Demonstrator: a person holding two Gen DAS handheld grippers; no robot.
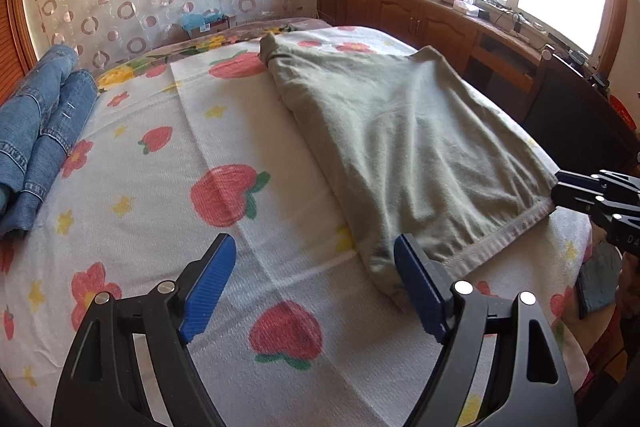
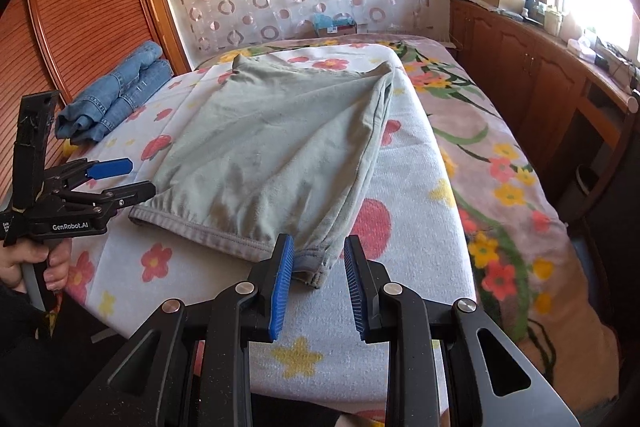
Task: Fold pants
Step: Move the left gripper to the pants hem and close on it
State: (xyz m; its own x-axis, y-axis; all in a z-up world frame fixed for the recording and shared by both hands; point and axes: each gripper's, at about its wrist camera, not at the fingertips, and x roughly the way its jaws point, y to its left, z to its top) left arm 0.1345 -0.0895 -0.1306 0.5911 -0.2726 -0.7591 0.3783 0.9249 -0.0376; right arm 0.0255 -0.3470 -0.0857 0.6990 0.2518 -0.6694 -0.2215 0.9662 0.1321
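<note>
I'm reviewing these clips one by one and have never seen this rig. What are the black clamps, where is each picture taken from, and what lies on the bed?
No robot: a person holds a black two-finger gripper with blue pads in each hand, each carrying a forward-looking camera. One picture comes from the left gripper, the other from the right gripper. On the white towel printed with red flowers lie flat grey-green pants, with folded blue denim jeans to one side. The grippers sit at the pants' near stitched edge, one at each corner. Both are open; nothing is held, though one corner lies between the right gripper's pads.
</note>
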